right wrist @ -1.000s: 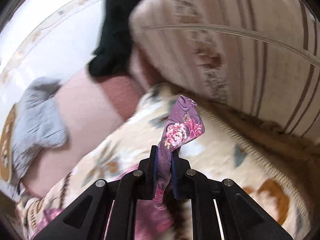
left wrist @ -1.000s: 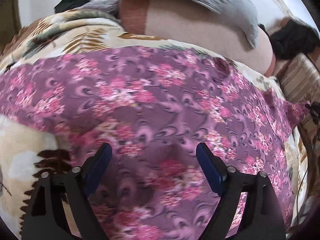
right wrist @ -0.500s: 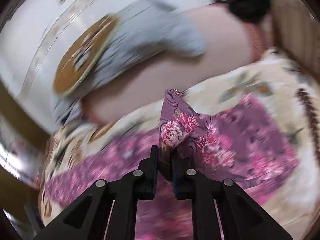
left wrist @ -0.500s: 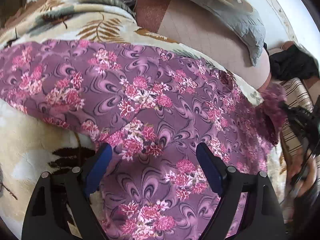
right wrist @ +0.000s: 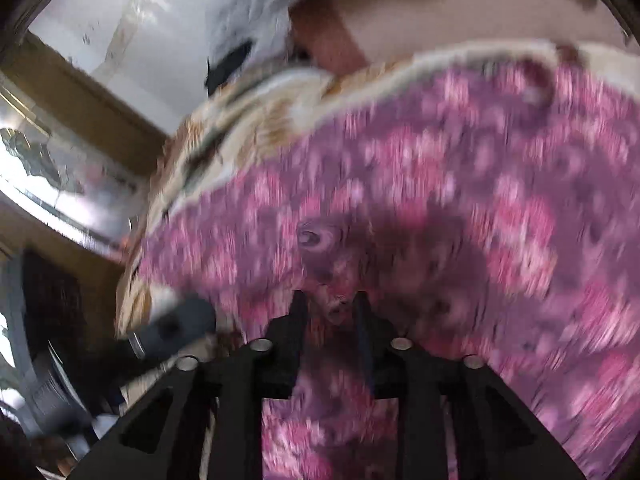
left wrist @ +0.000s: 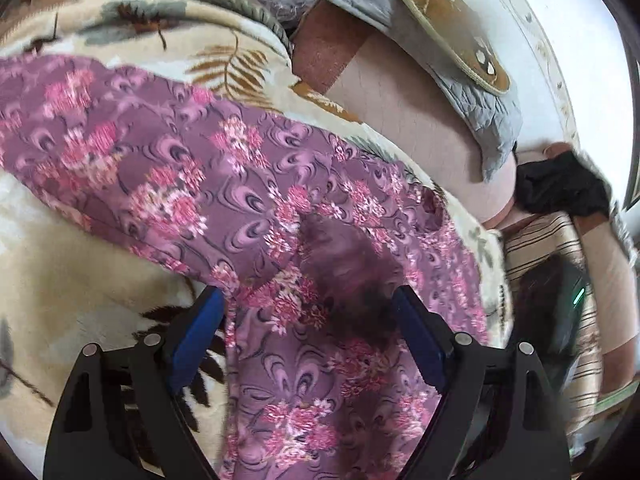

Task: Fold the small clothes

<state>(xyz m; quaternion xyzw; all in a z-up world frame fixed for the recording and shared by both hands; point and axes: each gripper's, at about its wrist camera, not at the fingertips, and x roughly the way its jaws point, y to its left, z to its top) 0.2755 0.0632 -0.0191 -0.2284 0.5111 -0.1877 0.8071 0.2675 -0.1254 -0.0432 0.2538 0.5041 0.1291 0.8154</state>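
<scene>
Left wrist: left hand-held gripper [left wrist: 306, 320] agape over floral garment [left wrist: 248, 200] on leaf-print blanket [left wrist: 80, 272]; right hand-held gripper [right wrist: 330, 304] pinching garment.

No legible text, label, brand, number or sign appears in either wrist view. The purple floral garment [left wrist: 256, 184] and the leaf-patterned blanket [left wrist: 80, 264] carry printed motifs only; the right wrist view is too blurred for any reading.
</scene>
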